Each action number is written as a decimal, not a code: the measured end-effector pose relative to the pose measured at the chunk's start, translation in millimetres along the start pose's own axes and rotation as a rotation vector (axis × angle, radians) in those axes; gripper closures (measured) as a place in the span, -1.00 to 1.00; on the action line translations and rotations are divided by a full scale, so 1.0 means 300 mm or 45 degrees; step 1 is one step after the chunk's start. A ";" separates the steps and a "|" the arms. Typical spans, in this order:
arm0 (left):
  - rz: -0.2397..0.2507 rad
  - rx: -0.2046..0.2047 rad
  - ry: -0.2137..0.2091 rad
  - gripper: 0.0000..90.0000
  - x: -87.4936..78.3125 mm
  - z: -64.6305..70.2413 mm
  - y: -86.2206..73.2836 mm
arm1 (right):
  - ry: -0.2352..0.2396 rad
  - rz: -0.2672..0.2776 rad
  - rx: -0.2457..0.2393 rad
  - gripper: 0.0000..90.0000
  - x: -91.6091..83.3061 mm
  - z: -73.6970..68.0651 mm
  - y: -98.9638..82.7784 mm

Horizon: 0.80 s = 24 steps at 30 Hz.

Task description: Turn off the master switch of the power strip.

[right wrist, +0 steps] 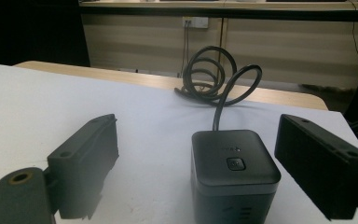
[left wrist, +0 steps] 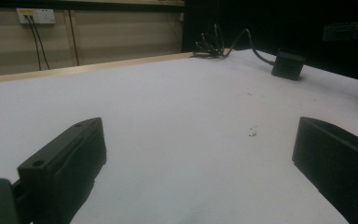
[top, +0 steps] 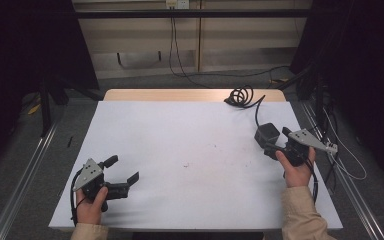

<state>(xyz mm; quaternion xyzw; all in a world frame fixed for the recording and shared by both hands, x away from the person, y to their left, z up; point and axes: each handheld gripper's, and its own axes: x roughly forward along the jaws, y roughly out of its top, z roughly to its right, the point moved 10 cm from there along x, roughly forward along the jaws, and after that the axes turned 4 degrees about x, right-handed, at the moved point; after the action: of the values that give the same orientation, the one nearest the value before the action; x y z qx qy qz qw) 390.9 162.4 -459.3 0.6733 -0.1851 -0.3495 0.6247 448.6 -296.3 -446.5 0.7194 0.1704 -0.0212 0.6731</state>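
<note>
While both grippers rest on the white tabletop (top: 190, 150), a black cube-shaped adapter (right wrist: 234, 173) stands between the right gripper's (right wrist: 219, 163) spread jaws.
Its cable (right wrist: 214, 77) coils toward the far edge; no writing is legible. The left gripper (top: 122, 175) sits near-left, jaws released, holding nothing.

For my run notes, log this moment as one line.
left gripper: open, near table edge, holding nothing | right gripper: open, jaws either side of black cube | cube: upright, coiled cable behind
</note>
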 end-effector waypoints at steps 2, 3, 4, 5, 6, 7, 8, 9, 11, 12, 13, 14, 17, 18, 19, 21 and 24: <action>0.002 -0.009 0.000 -0.95 0.000 0.000 0.000 | -0.003 -0.003 0.003 -0.72 0.002 0.003 0.001; 0.001 -0.004 -0.004 -0.95 0.000 0.001 0.000 | -0.001 -0.006 0.004 -0.72 0.004 0.004 0.001; 0.007 -0.007 -0.004 -0.95 0.001 0.003 0.003 | -0.001 -0.006 0.003 -0.71 0.005 0.004 0.002; 0.008 -0.006 -0.003 -0.95 0.001 0.003 0.004 | -0.003 -0.005 0.002 -0.71 0.006 0.006 0.002; 0.008 -0.007 -0.004 -0.95 0.001 0.003 0.004 | -0.003 -0.005 0.002 -0.71 0.007 0.008 0.002; 0.008 -0.007 -0.005 -0.95 0.001 0.003 0.004 | -0.006 -0.009 0.004 -0.71 0.008 0.010 0.001; 0.007 -0.006 -0.004 -0.95 0.001 0.003 0.004 | -0.005 -0.010 0.003 -0.71 0.009 0.013 0.000; 0.007 -0.008 -0.005 -0.95 0.001 0.003 0.003 | -0.010 -0.012 0.009 -0.70 0.011 0.016 -0.001; 0.007 -0.008 -0.007 -0.95 0.001 0.002 0.003 | -0.013 -0.012 0.014 -0.70 0.014 0.019 -0.002; 0.009 -0.011 -0.008 -0.95 0.001 0.002 0.003 | -0.014 -0.011 0.014 -0.70 0.017 0.021 -0.002; 0.012 -0.015 -0.009 -0.95 0.001 0.002 0.004 | -0.014 -0.010 0.016 -0.70 0.018 0.021 -0.002; 0.010 -0.012 -0.009 -0.95 0.001 0.002 0.004 | -0.013 -0.008 0.017 -0.69 0.020 0.021 -0.002; 0.011 -0.014 -0.008 -0.95 0.002 0.003 0.004 | -0.013 -0.014 0.009 -0.69 0.025 0.023 -0.002; 0.011 -0.013 -0.009 -0.95 0.003 0.004 0.004 | -0.009 -0.016 0.009 -0.69 0.027 0.022 -0.002; 0.011 -0.015 -0.008 -0.95 0.003 0.004 0.004 | -0.002 -0.018 0.012 -0.69 0.029 0.019 0.001; 0.011 -0.013 -0.008 -0.95 0.004 0.003 0.003 | 0.000 -0.017 0.008 -0.69 0.030 0.018 0.004; 0.010 -0.013 -0.011 -0.95 0.003 0.003 0.003 | -0.002 -0.014 0.001 -0.69 0.033 0.018 0.010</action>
<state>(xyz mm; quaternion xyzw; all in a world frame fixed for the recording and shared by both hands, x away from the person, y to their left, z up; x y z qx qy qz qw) 391.0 160.9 -458.5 0.6678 -0.1887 -0.3507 0.6289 459.8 -299.5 -446.7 0.7186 0.1738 -0.0256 0.6728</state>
